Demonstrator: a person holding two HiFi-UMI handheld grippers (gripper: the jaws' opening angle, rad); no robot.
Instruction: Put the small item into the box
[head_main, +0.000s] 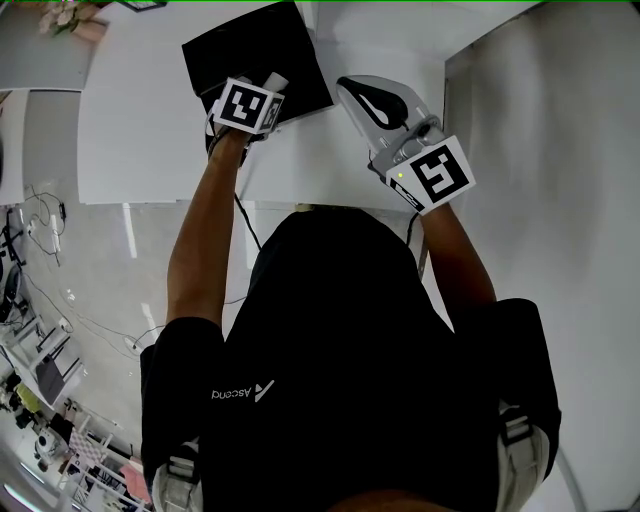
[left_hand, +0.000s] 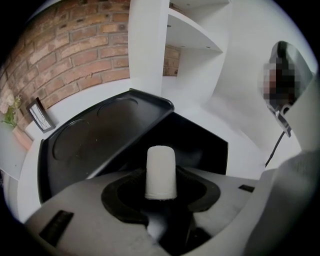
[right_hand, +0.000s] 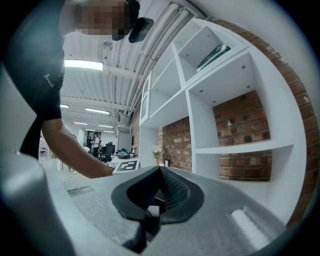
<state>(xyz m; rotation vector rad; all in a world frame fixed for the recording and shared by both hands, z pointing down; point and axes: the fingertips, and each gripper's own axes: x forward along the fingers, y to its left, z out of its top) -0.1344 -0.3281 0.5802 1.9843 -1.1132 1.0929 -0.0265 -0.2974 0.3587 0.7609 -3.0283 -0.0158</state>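
While the small white cylinder (left_hand: 160, 170) is pinched between the left gripper's (left_hand: 160, 191) wide-set jaws at the open black box's (left_hand: 205, 145) edge, it should be lowered well inside before release; the right gripper (right_hand: 159, 192), jaws together on nothing, is best held clear

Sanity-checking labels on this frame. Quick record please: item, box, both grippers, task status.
item: small white item, sticking out from between the left gripper's jaws
left gripper: closed on the item, at the near edge of the box
box: black, lid open, on the white table
right gripper: jaws together, nothing between them, pointed at the shelves
status: item not yet in the box
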